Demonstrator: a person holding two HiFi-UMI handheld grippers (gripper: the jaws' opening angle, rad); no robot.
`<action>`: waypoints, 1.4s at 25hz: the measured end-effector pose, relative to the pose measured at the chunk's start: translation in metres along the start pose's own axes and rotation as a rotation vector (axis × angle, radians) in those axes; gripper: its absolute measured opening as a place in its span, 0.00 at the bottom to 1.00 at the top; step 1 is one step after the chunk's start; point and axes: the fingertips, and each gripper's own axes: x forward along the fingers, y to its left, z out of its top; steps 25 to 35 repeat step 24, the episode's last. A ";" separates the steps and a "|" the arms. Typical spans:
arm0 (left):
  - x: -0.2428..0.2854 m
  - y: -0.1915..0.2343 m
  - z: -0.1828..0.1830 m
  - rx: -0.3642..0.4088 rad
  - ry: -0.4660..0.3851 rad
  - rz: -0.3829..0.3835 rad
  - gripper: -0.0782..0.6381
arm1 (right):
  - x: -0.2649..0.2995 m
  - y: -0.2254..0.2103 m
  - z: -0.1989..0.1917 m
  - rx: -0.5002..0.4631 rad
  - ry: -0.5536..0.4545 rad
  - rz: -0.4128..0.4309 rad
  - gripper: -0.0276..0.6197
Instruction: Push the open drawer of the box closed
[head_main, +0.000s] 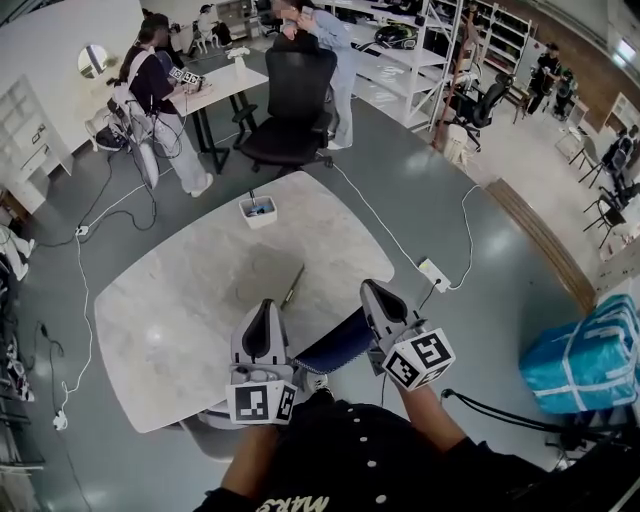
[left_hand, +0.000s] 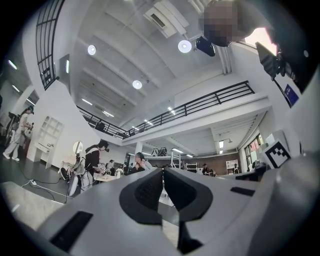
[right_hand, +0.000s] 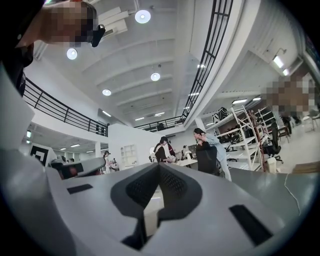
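A small white box (head_main: 259, 210) with something blue inside stands near the far edge of the marble table (head_main: 180, 310). It is too small to tell how its drawer stands. My left gripper (head_main: 265, 308) is held close to my body over the table's near edge. Its jaws are shut and hold nothing. My right gripper (head_main: 373, 290) hangs just off the table's near right edge, also shut and empty. Both point up and away: the left gripper (left_hand: 162, 172) and the right gripper (right_hand: 159, 167) views show only the ceiling and the hall, not the box.
A thin stick-like tool (head_main: 292, 287) lies on the table ahead of the left gripper. A black office chair (head_main: 290, 105) stands beyond the far edge. People work at a desk (head_main: 215, 85) at the back left. A power strip (head_main: 433, 273) and cables lie on the floor at right.
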 end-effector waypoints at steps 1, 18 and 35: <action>0.000 0.000 0.002 0.000 -0.009 0.001 0.14 | 0.002 0.000 0.001 -0.002 -0.001 -0.002 0.04; -0.002 -0.004 0.000 -0.008 0.000 -0.013 0.14 | 0.001 0.004 -0.001 -0.007 -0.003 -0.001 0.04; 0.000 -0.001 -0.005 -0.009 0.003 -0.013 0.14 | 0.003 0.001 -0.005 -0.012 -0.008 -0.011 0.04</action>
